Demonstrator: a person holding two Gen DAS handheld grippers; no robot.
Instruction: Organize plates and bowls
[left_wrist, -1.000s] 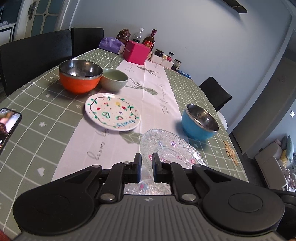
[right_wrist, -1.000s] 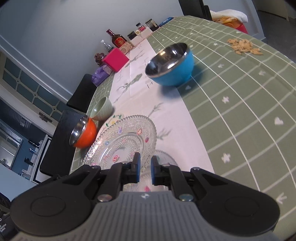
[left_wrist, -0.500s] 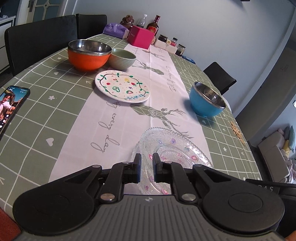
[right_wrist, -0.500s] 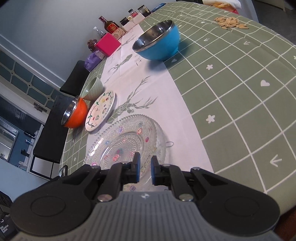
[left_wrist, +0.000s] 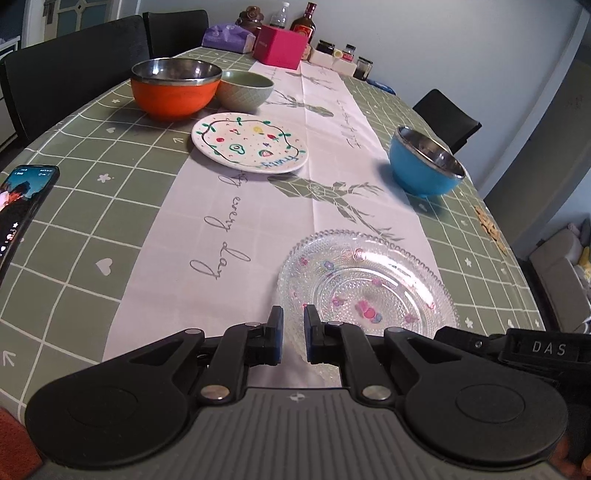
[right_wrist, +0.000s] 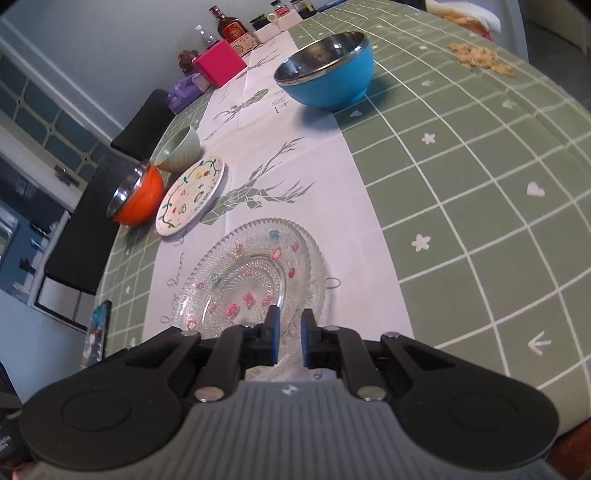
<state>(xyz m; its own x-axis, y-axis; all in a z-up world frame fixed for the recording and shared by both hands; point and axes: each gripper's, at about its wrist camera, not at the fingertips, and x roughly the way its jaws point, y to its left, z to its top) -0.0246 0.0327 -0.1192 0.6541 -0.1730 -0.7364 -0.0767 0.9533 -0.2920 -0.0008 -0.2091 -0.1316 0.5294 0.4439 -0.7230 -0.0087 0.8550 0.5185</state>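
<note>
A clear glass plate (left_wrist: 365, 284) with small coloured flowers lies on the white runner near the table's front edge; it also shows in the right wrist view (right_wrist: 251, 280). My right gripper (right_wrist: 288, 341) is shut on its near rim. My left gripper (left_wrist: 293, 336) has its jaws narrowly apart at the plate's near left rim, holding nothing that I can see. Farther back stand a white fruit-pattern plate (left_wrist: 249, 142), an orange steel-lined bowl (left_wrist: 173, 88), a green bowl (left_wrist: 243, 88) and a blue steel-lined bowl (left_wrist: 424, 162).
A phone (left_wrist: 22, 195) lies at the table's left edge. A pink box (left_wrist: 282, 46), purple tissue pack (left_wrist: 229, 37), bottles and jars stand at the far end. Seeds (right_wrist: 476, 57) are scattered at the right. Black chairs (left_wrist: 74, 62) line the left side.
Both grippers have pulled back toward the table's near edge, and the glass plate has come with them, away from the fruit-pattern plate. The bowls have not moved.
</note>
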